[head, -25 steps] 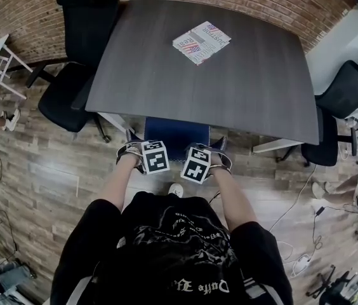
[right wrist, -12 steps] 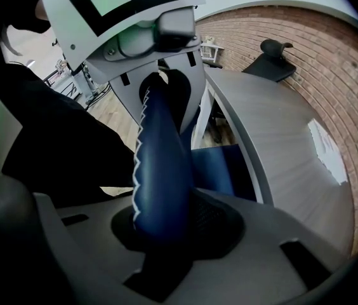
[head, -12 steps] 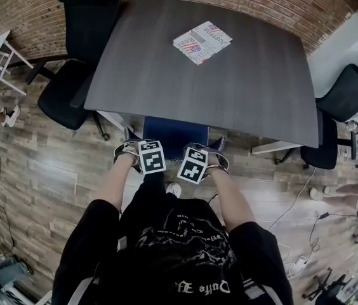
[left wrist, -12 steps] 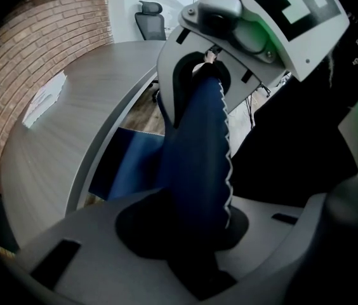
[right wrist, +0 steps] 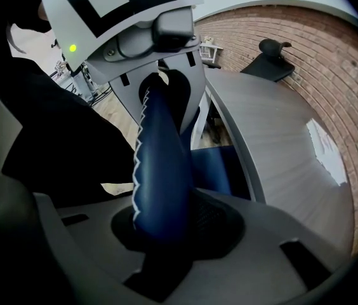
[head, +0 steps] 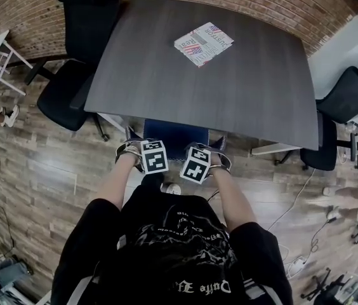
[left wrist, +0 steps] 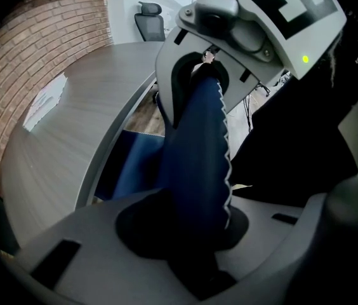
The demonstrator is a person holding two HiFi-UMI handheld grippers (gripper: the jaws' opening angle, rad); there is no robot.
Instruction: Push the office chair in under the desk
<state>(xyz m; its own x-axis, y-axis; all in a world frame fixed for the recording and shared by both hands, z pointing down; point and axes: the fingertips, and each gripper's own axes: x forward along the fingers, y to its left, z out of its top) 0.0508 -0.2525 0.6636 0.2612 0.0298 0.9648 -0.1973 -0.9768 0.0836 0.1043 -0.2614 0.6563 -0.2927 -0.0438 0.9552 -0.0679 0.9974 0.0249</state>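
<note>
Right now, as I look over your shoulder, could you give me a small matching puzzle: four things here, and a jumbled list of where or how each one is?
Things:
1 magazine
2 blue chair
3 desk
4 left hand-held gripper

Places and states:
A shut on the top of the backrest
B along the brick wall
C lying on the desk
D partly under the desk's near edge

Pairs: 1-C, 2-D, 3-B, 4-A

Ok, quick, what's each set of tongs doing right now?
Left tongs: closed on the blue chair back.
Right tongs: closed on the blue chair back too.
</note>
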